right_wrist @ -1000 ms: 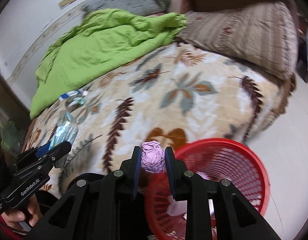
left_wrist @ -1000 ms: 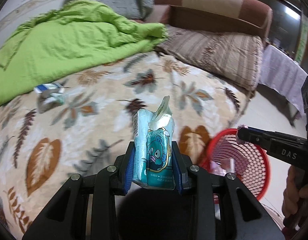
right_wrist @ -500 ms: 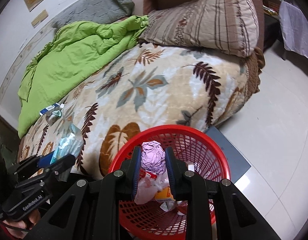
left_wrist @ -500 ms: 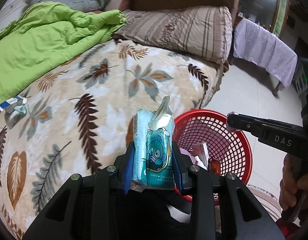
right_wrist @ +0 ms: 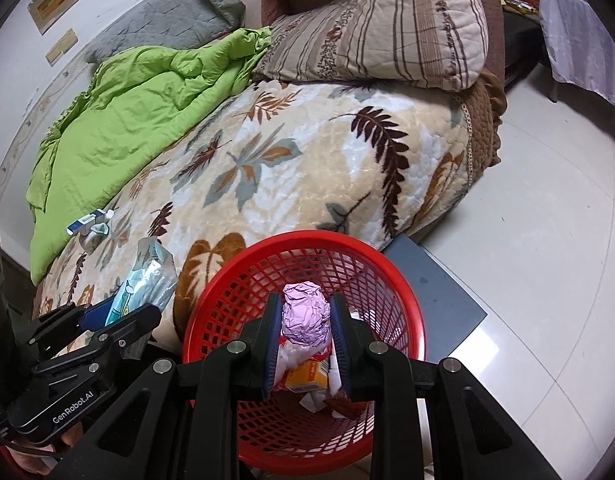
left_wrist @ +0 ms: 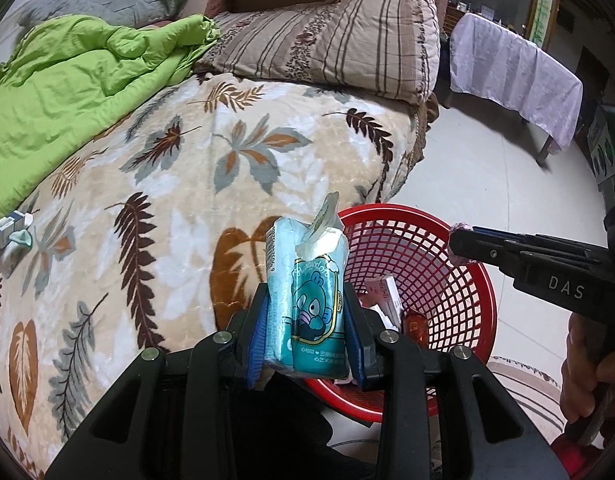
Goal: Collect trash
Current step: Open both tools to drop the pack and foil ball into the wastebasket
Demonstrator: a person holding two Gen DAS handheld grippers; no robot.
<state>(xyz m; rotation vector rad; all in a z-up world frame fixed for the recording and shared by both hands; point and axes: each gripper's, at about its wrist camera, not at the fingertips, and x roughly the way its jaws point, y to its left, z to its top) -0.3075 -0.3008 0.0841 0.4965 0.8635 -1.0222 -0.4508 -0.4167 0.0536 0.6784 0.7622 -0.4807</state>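
- Left gripper (left_wrist: 306, 322) is clamped on a teal tissue pack (left_wrist: 307, 300), which stands upright between the blue pads with its torn flap sticking up; the pack hangs over the near rim of the red basket (left_wrist: 459, 280), still on the bed side.
- Right gripper (right_wrist: 305, 334) is clamped on a crumpled purple foil ball (right_wrist: 305, 314), held straight above the open basket (right_wrist: 235, 280).
- Lower parts of both grippers fill the bottom of their own views and hide the basket's near wall and the floor under it.
- From the right wrist, the basket's contents beneath the ball show as an orange box (right_wrist: 305, 378) and white scraps, partly covered by the pads.
- From the left wrist, the pack blocks much of the basket; only a pale carton (left_wrist: 383, 296) and a small orange packet (left_wrist: 415, 324) show beside it.
- Seen from the left wrist, the foil ball is only a pink sliver at the tip of the right gripper (left_wrist: 459, 242); the hand (left_wrist: 587, 368) holding that gripper is cut off at the frame edge.
- Far off to the left of both grippers, on the leaf-print blanket (right_wrist: 307, 168), lie a blue-and-white box (right_wrist: 89, 220) and a greenish scrap, too small to identify.
- Beyond them lie a green quilt (right_wrist: 139, 112) and a striped pillow (right_wrist: 387, 28).
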